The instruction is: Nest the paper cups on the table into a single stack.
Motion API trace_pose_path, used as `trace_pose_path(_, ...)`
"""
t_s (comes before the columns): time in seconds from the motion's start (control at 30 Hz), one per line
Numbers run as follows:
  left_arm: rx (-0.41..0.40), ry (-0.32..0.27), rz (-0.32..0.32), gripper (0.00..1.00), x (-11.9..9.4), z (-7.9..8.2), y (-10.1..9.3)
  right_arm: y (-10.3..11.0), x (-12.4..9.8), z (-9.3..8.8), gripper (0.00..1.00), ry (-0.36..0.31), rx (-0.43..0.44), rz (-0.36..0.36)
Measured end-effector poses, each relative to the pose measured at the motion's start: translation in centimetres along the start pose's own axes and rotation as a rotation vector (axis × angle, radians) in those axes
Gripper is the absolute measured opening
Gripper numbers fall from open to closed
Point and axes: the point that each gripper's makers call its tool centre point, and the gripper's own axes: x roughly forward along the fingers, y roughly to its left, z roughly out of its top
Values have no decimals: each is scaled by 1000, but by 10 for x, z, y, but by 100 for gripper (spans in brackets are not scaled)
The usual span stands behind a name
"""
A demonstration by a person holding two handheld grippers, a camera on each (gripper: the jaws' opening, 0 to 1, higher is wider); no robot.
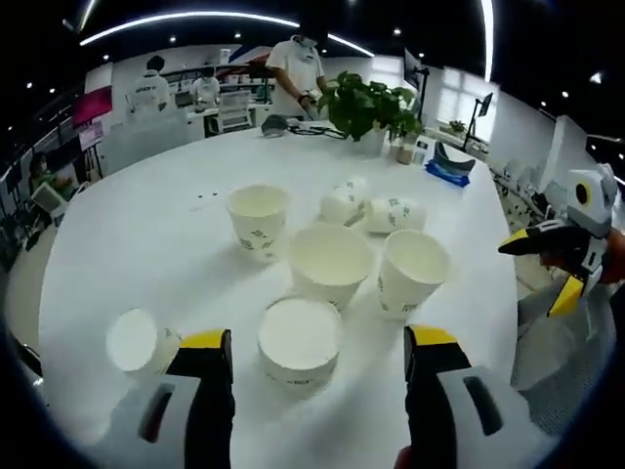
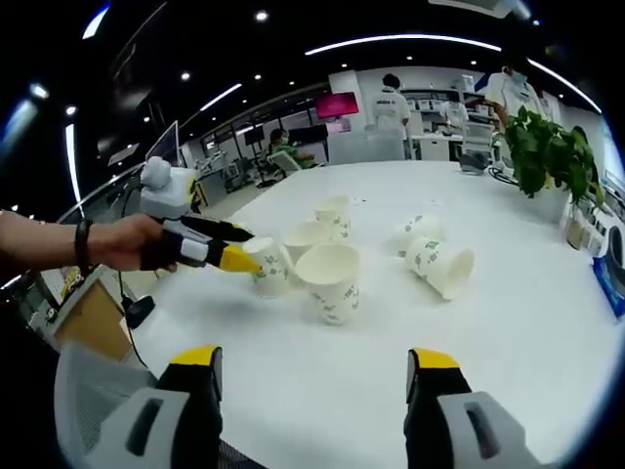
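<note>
Hovering low over the white surface (image 1: 117,234), the left gripper (image 1: 317,357) has its jaws spread wide to either side of the nearest cup (image 1: 299,342), lined up as if to close on it as the base of the stack. Behind it stand three more upright cups (image 1: 330,262), mouths up and ready to receive one another, while two tipped cups (image 1: 395,214) lie on their sides farther back and another lies at left (image 1: 140,342). The right gripper (image 2: 312,366) waits apart over bare surface, jaws likewise spread and empty, probably kept free to feed cups in.
</note>
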Motion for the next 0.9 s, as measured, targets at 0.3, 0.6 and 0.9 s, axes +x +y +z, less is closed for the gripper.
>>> trace_pose_path(0.3, 45, 68, -16, 61, 20, -7, 1, 3, 1, -3, 78, 7, 3, 2)
trace_pose_path(0.6, 46, 96, -23, 39, 20, -12, 4, 9, 5, 0, 77, 8, -8, 26)
trace_pose_path(0.9, 42, 47, -69, 39, -9, -14, -10, 37, 20, 3, 71, 24, -50, 143)
